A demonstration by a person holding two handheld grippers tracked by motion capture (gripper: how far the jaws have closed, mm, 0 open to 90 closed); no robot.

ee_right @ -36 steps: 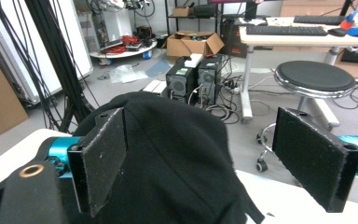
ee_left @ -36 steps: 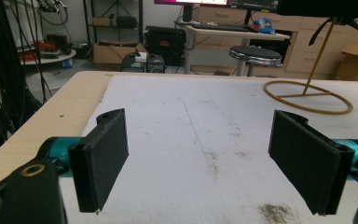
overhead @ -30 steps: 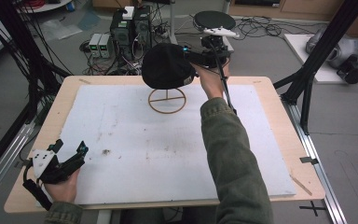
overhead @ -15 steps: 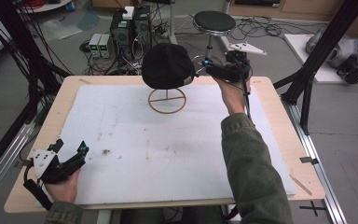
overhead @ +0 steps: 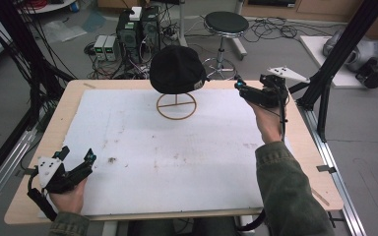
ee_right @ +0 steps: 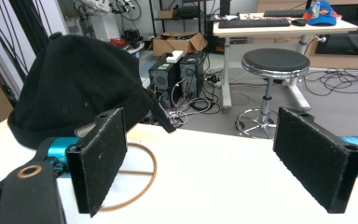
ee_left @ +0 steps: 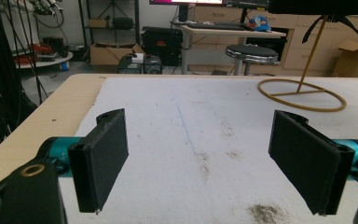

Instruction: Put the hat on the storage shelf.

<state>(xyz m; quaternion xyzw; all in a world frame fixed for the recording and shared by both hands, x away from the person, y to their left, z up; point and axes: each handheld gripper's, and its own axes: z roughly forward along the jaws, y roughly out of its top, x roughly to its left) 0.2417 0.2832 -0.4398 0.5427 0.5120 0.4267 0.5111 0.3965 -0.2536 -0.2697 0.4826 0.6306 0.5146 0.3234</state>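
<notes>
A black cap [overhead: 177, 69] sits on top of a thin brass-coloured stand with a ring base [overhead: 176, 106] at the far middle of the table. My right gripper [overhead: 241, 91] hovers to the right of the cap, apart from it, open with nothing between its jaws. In the right gripper view the cap [ee_right: 77, 88] is at the left, beyond the left pad [ee_right: 100, 158], over the ring base [ee_right: 142, 179]. My left gripper [overhead: 77, 153] rests open at the near left corner. Its own view shows the ring base [ee_left: 303, 93] far ahead on the right.
A white sheet [overhead: 177, 162] covers most of the wooden table [overhead: 39, 147]. A black stool [overhead: 226, 22] and computer cases [overhead: 138, 27] stand on the floor behind the table. Black frame posts [overhead: 342, 54] rise at the right and left sides.
My right gripper was at the cap's right side a second ago; it has drawn away to the right and nearer, leaving the cap on the stand. The left gripper has not moved.
</notes>
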